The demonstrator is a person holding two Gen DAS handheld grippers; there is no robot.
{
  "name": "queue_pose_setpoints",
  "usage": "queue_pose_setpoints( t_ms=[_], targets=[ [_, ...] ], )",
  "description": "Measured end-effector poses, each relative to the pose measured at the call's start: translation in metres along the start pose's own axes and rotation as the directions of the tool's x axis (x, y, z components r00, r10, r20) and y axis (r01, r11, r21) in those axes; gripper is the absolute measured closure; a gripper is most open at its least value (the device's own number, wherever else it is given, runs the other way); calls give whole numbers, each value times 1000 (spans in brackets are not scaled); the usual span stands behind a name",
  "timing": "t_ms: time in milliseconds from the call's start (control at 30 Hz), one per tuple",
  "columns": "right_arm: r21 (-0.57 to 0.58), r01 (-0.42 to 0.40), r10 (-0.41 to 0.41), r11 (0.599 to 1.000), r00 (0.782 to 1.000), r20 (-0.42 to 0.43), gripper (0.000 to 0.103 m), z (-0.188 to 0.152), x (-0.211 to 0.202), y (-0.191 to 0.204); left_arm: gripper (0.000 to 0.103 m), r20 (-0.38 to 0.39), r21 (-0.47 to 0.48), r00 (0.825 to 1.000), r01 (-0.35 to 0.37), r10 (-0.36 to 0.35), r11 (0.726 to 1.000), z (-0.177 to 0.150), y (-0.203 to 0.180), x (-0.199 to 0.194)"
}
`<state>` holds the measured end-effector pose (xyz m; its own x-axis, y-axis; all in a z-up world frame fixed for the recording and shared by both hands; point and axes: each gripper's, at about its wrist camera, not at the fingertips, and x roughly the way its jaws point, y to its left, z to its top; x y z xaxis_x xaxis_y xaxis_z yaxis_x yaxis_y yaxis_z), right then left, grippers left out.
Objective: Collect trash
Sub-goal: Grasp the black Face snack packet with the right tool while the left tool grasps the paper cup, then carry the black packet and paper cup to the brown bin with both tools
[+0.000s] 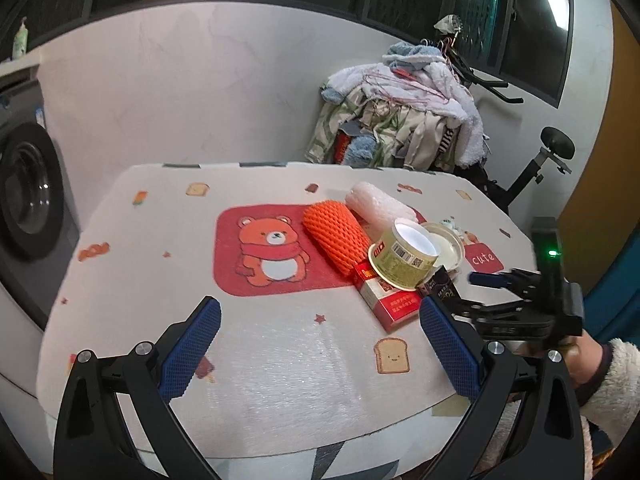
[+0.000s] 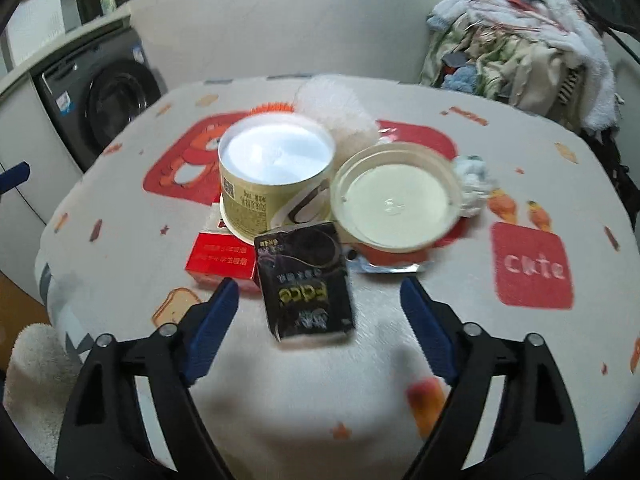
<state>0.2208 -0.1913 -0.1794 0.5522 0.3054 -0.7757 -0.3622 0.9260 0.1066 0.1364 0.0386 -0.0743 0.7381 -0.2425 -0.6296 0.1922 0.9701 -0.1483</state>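
A pile of trash lies on the bear-print tablecloth [image 1: 160, 220]: an olive paper tub [image 2: 276, 184], a white plastic lid [image 2: 396, 196], a red cigarette box [image 2: 222, 260], a black packet [image 2: 306, 284], an orange foam net [image 1: 334, 240], a white foam roll [image 1: 378, 206] and a crumpled tissue [image 2: 474, 186]. My right gripper [image 2: 319, 285] is open, its blue fingers either side of the black packet without touching it. My left gripper [image 1: 320, 308] stands open over bare cloth, left of the pile, with nothing between its fingers.
A washing machine [image 1: 28, 188] stands left of the table. Behind the table are a heap of clothes [image 1: 400, 120] and an exercise bike [image 1: 548, 156]. A silver foil wrapper [image 2: 388, 267] lies under the lid. A hand in a fleece sleeve [image 1: 600, 368] is at the right.
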Motion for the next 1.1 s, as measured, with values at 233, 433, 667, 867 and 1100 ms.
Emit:
queue_pose_setpoints(
  t_ms=[233,433,667,867,1100],
  targets=[
    [2,-49,49,999,998,-51,58,-2,18,7,6,-33,36,999,38,-37,999,0,-12,25],
    [58,-78,76,995,997,34,60,-10,-16,-10,6,-58,153,996,75,-67,985,7,-45,54],
    [132,19,-30,991,996,82,60,-28,-47,-42,6,-122,293,989,119,-86,949,27,-94,115],
    [210,23,-45,977,994,100,60,-45,-63,-68,6,-185,362,982,94,-28,927,40,-123,172],
    [266,9,-41,964,993,114,60,-60,-71,-82,24,-201,345,979,41,31,938,44,-126,199]
  ],
)
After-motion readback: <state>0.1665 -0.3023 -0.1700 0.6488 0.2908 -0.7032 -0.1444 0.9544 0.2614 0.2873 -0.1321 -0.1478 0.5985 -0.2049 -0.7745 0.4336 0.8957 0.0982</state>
